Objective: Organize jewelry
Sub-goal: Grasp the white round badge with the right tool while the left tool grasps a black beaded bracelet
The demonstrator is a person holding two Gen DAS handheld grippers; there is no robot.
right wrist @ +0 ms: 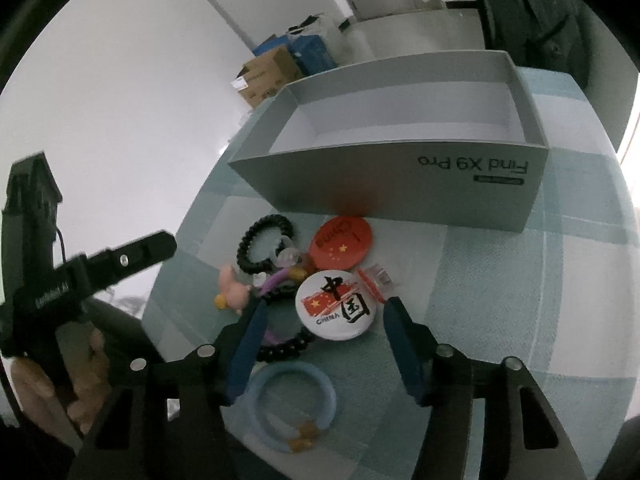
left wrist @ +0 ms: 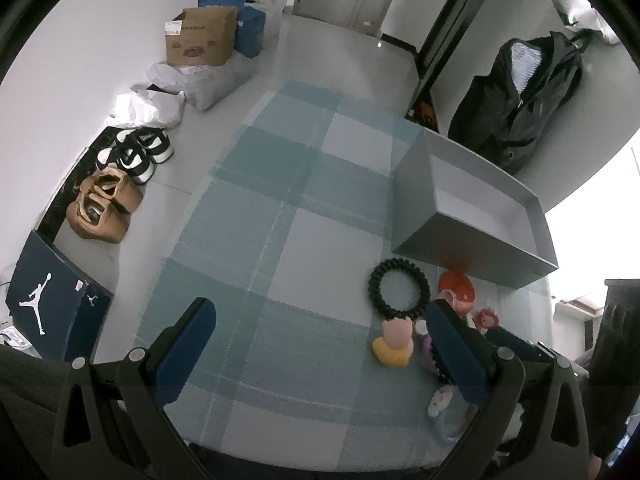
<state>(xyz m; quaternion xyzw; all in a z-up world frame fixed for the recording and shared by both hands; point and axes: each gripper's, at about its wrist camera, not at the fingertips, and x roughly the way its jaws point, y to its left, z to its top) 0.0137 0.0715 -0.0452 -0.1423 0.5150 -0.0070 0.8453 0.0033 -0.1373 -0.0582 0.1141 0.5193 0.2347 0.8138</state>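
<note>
A grey open box [right wrist: 384, 184] marked Find X9 Pro stands on the checked table; it also shows in the left wrist view [left wrist: 480, 216]. In front of it lies a pile: a white China badge [right wrist: 338, 304], a red badge [right wrist: 342, 246], a black coiled hair tie [right wrist: 260, 248], a pink pig charm [right wrist: 234, 290], a black bead bracelet [right wrist: 284, 350], a light blue ring [right wrist: 288, 412]. My right gripper [right wrist: 324, 308] is open, its fingers either side of the white badge. My left gripper [left wrist: 320, 312] is open and empty, left of the black tie [left wrist: 399, 288] and pig [left wrist: 394, 342].
The table wears a blue-green checked cloth [left wrist: 280, 216]. On the floor to the left are shoes [left wrist: 136, 154], a tan bag [left wrist: 102, 208], cardboard boxes [left wrist: 202, 36] and a navy Jordan box [left wrist: 44, 304]. A dark jacket [left wrist: 520, 96] hangs at the back right.
</note>
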